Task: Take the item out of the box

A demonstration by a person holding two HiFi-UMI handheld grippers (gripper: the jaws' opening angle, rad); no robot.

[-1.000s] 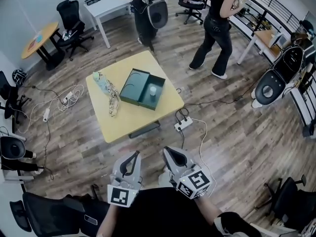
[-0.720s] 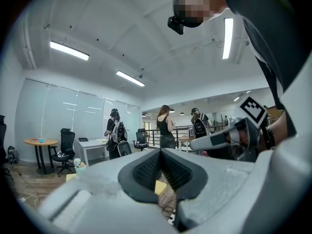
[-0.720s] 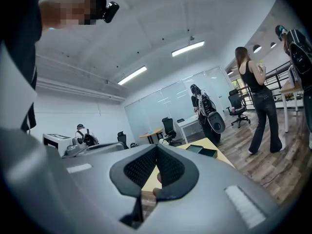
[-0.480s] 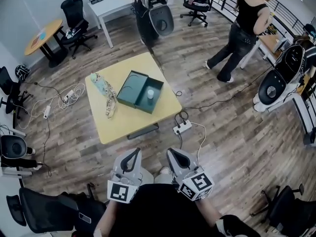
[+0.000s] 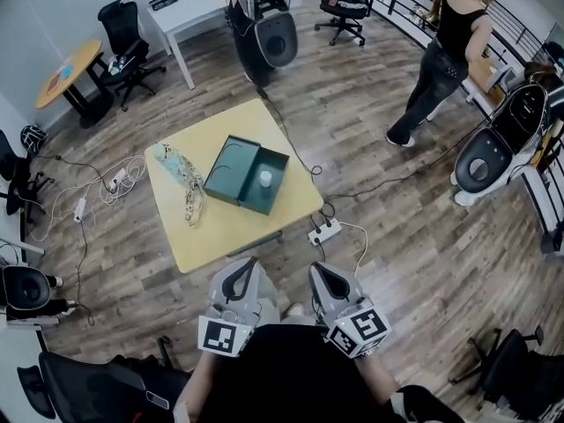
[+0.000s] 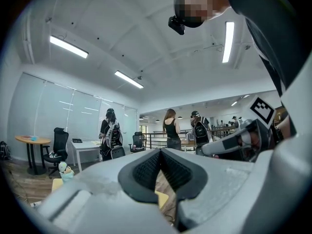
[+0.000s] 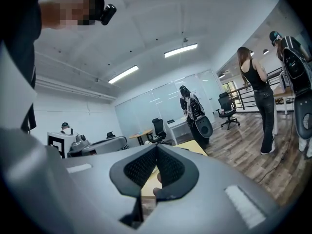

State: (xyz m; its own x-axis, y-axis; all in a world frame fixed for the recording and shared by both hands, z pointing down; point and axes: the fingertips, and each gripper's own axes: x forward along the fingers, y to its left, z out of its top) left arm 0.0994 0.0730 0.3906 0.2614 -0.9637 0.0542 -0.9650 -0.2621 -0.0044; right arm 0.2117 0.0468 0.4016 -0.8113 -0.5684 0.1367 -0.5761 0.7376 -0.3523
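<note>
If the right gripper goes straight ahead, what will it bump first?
The right gripper would probably meet the table, seen between its shut jaws. Height is hard to judge, so it might skim over toward the box.

On table (image 5: 220, 233): box (image 5: 231, 167), item (image 5: 265, 178) in right half, toy (image 5: 174, 162) left of it; on floor right of table: power strip (image 5: 324, 231)
</note>
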